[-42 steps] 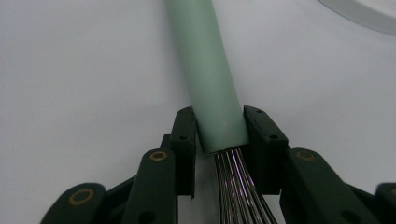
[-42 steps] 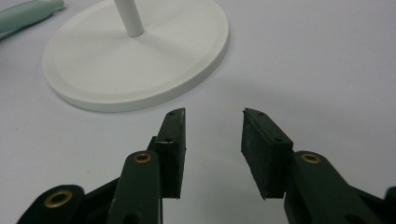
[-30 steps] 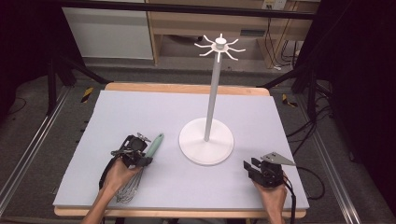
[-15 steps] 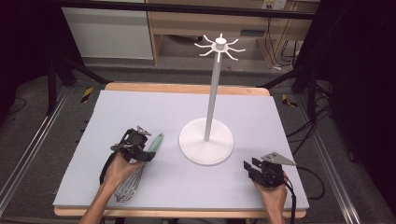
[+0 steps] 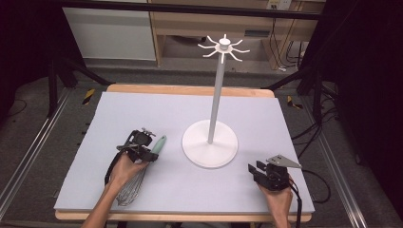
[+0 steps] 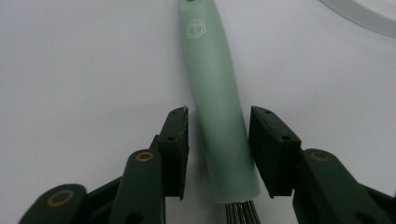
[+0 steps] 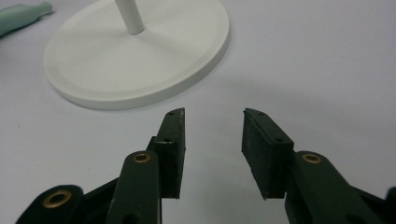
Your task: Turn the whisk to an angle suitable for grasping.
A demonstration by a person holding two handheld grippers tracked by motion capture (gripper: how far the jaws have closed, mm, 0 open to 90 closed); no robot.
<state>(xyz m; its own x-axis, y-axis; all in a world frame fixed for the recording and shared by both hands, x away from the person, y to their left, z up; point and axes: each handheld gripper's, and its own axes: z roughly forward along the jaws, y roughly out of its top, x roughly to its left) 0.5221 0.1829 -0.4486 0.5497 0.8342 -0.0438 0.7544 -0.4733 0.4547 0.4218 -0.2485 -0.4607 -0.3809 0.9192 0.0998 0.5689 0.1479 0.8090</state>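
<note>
Left gripper view: looking along the pale mint-green, smooth, rounded handle (image 6: 217, 93) of a steel wire whisk (image 5: 138, 178), lying flat on the pale lilac table (image 5: 142, 109). Handle between the two black jaws of the left gripper (image 5: 148, 153), its long axis running straight away from them, wires starting just at the jaw roots, free end pointing far and slightly right toward the white stand. Jaws closing, a thin gap left on each side, pads not yet pressing. Squared up across the handle, so a straight pinch should do, judged from this; no turning of the wrist needed.

High view: whisk at the near left of the table, wire cage toward the near edge under the left hand, handle tip aimed at the round white base (image 5: 209, 142) of a tall white hook stand with spokes at the top (image 5: 223, 46). Base near the handle tip but apart from it.

Right gripper (image 5: 259, 170) at the near right, resting low on the table, well apart from the whisk; left hand plainly the nearer. Right gripper view: jaws apart, nothing between them, pointed at the base rim.

Writing: none legible. On the handle near its far end, one embossed hexagon-shaped emblem (image 6: 195, 29), no letters to make out.
</note>
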